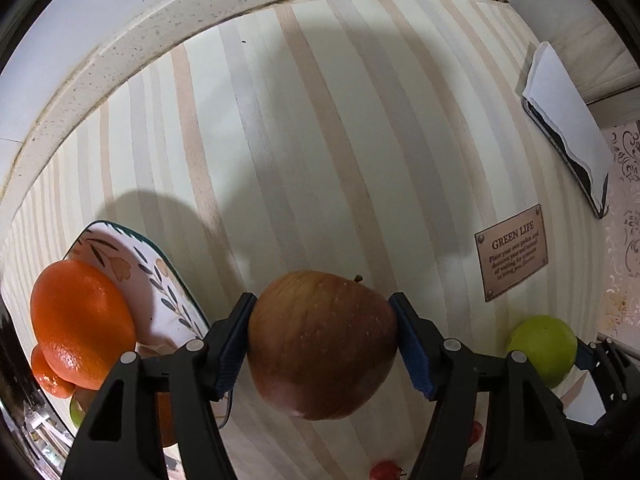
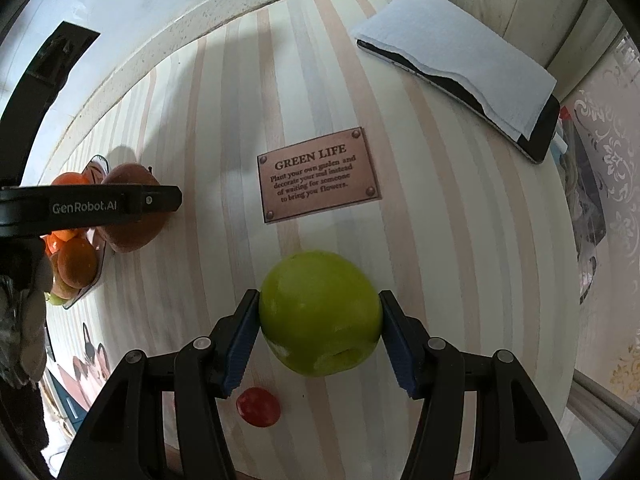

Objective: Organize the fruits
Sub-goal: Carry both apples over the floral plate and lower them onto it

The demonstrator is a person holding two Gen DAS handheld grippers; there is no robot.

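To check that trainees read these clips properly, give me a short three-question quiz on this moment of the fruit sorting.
1. True or false: the round green apple sits between the fingers of the right gripper.
2. Which fruit lies on the flower-patterned plate? A) bright oranges B) bananas C) grapes
3. Which two words head the copper-coloured plaque on the striped table?

Key: 1 true; 2 A; 3 GREEN LIFE.

Striped table (image 2: 328, 80) — plate (image 1: 160, 280), phone (image 2: 536, 136) under tissue (image 2: 452, 60), small red fruit (image 2: 258, 406).
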